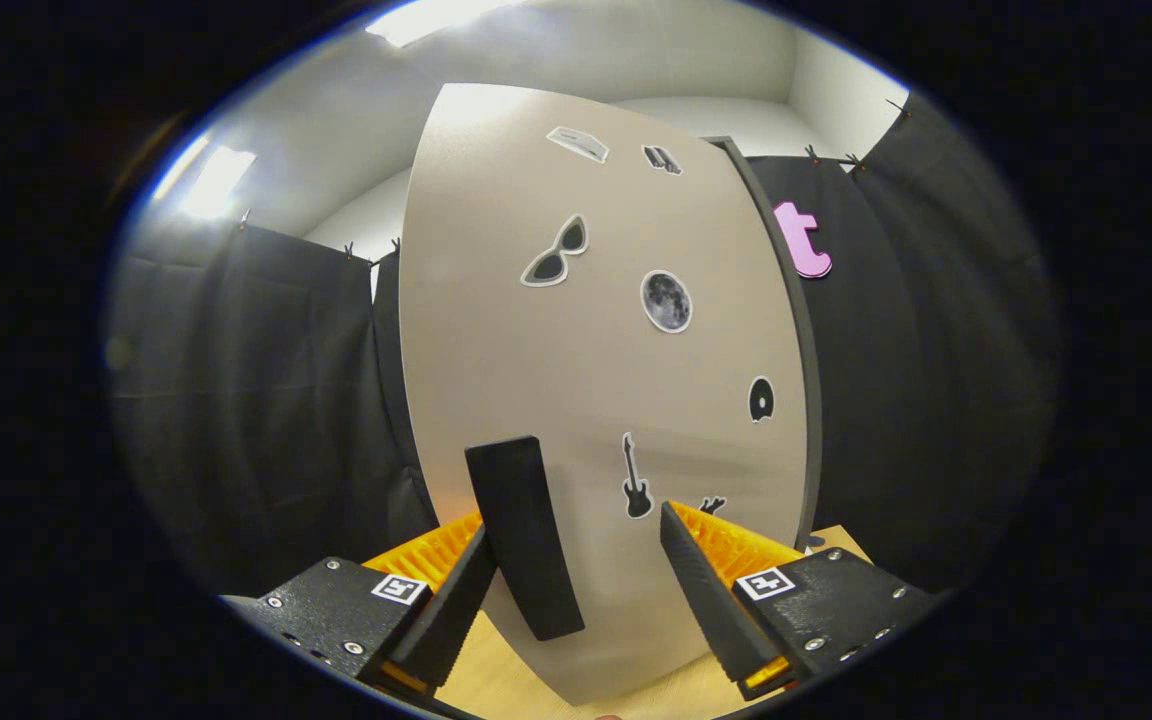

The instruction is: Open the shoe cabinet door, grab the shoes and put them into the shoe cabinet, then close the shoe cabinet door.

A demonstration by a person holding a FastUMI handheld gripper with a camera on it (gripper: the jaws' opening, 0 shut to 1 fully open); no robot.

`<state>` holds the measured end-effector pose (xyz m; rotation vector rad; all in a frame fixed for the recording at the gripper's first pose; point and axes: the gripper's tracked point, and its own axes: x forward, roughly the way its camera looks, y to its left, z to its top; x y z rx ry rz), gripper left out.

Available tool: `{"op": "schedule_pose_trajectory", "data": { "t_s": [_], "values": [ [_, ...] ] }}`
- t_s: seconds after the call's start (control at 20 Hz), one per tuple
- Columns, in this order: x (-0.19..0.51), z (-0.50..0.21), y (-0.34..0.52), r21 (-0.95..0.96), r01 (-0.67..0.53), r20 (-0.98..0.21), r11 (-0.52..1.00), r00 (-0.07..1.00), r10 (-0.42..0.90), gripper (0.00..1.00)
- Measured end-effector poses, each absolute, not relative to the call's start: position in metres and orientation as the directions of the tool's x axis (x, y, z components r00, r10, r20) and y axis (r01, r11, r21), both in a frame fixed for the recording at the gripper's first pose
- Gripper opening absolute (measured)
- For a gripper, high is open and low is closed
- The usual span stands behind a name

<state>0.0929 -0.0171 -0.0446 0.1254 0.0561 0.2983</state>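
Note:
A beige cabinet door (576,380) with several stickers on it stands right ahead of me, swung partly away from its dark frame edge (796,330) on the right. A black bar handle (524,535) is fixed to the door near its lower left. My gripper (576,545) is open, the handle sitting between its fingers next to the left finger (456,600). The right finger (706,590) stands well apart from the handle. Neither finger presses on it.
A light wooden surface (506,680) lies below the door and fingers. Black cloth walls hang to the left (256,400) and right (926,380), with white room walls and ceiling lights above.

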Motion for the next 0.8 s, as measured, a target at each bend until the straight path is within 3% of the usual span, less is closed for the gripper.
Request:
{"op": "schedule_pose_trajectory", "data": {
  "t_s": [0.8],
  "values": [
    [0.174,-0.050,0.061,0.053,-0.206,-0.042,0.977,0.977,0.208,0.94]
  ]
}}
